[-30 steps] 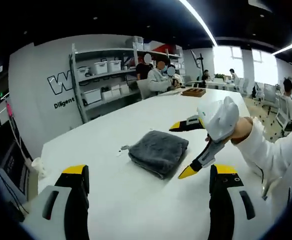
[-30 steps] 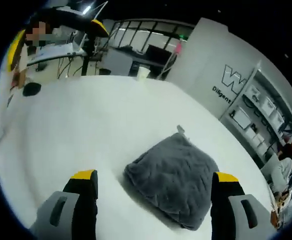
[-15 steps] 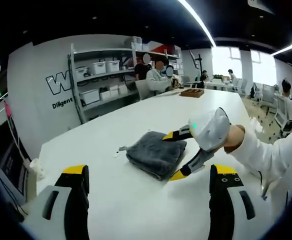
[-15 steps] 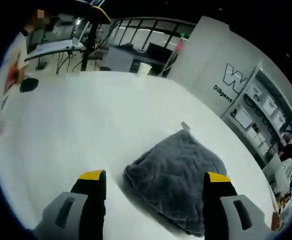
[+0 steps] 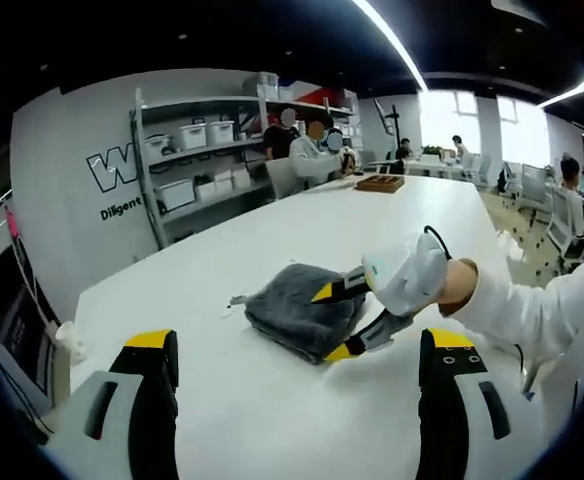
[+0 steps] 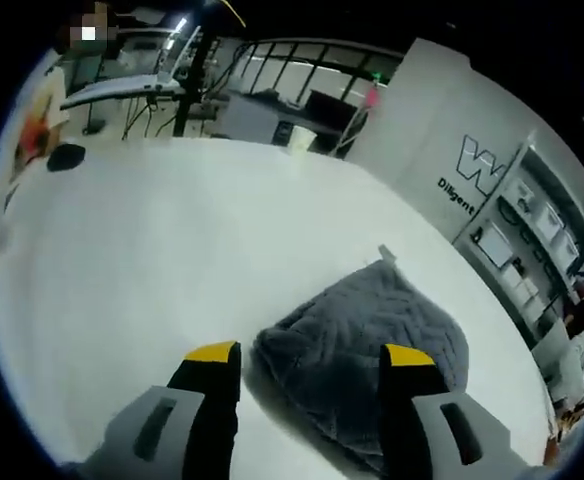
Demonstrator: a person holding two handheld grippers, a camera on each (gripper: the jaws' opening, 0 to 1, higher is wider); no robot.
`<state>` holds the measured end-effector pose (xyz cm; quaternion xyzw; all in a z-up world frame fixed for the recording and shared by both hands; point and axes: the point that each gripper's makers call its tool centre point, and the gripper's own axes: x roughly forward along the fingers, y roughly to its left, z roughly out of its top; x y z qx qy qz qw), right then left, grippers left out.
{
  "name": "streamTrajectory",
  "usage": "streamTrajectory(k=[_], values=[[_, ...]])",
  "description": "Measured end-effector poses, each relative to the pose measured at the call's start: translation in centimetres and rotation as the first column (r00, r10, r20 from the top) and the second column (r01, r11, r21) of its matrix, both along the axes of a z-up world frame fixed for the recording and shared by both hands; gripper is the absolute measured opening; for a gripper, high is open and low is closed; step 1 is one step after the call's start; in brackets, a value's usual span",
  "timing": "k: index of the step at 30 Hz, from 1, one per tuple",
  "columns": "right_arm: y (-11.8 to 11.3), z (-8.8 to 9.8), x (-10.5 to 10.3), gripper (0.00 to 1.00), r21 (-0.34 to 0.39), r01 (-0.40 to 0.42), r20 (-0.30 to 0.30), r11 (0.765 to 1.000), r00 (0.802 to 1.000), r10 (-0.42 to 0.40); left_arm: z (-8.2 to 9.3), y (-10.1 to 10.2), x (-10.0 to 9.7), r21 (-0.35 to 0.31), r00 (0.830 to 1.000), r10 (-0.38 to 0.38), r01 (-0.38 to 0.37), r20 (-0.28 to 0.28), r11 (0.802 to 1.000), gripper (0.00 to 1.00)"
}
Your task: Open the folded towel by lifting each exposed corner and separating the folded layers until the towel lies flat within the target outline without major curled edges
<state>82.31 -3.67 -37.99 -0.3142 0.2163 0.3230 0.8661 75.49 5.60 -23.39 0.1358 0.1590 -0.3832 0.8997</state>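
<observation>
A folded dark grey towel point(image 5: 294, 308) lies on the white table point(image 5: 242, 420), with a small tag at its far left corner. My left gripper point(image 5: 299, 345) stands open, well short of the towel and holding nothing. Coming in from the right of the left gripper view, a hand holds my right gripper point(image 5: 330, 322), whose yellow tips straddle the towel's near right edge. In the right gripper view the towel point(image 6: 392, 320) lies just beyond my right gripper point(image 6: 310, 355). Its jaws are partly drawn in but still open on either side of the towel's near corner.
A shelf point(image 5: 207, 150) with white bins stands against the far wall. People sit at the table's far end beside a wooden tray point(image 5: 386, 184). A white cup point(image 6: 300, 138) and a dark object point(image 6: 66, 156) sit near the table's far edge.
My right gripper has moved in to the towel's near edge and its jaws have narrowed. The left gripper has stayed open and the towel has not moved.
</observation>
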Motion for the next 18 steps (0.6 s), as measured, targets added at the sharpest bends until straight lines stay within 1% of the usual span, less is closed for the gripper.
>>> streamTrajectory(k=[2,4,8,10,14,18], values=[[0.25,-0.26,-0.23,0.38,0.006,-0.012,-0.016,1.0,1.0,0.012,0.07,0.04,0.01,-0.003,1.0,0.002,-0.002,0.0,1.0,1.0],[0.41,-0.4,-0.34,0.35,0.004,-0.021,-0.017,1.0,1.0,0.021,0.14,0.07,0.08,-0.005,1.0,0.005,-0.005,0.001,1.0,1.0],[0.36,-0.66,-0.26,0.29,-0.025,-0.029,-0.002,0.999,1.0,0.029,-0.03,0.01,0.05,-0.001,1.0,0.005,-0.005,-0.002,1.0,1.0],[0.17,-0.73,-0.21,0.24,-0.041,-0.027,0.007,0.999,1.0,0.027,-0.09,-0.06,0.03,0.001,1.0,0.004,-0.004,-0.003,1.0,1.0],[0.2,-0.63,-0.25,0.19,-0.035,-0.038,0.015,0.999,0.999,0.039,-0.14,-0.17,0.13,0.007,1.0,0.003,-0.003,-0.005,1.0,1.0],[0.2,-0.11,-0.3,0.14,-0.028,-0.049,0.033,0.998,0.998,0.05,-0.27,-0.32,0.16,0.012,1.0,0.003,-0.002,-0.008,1.0,1.0]])
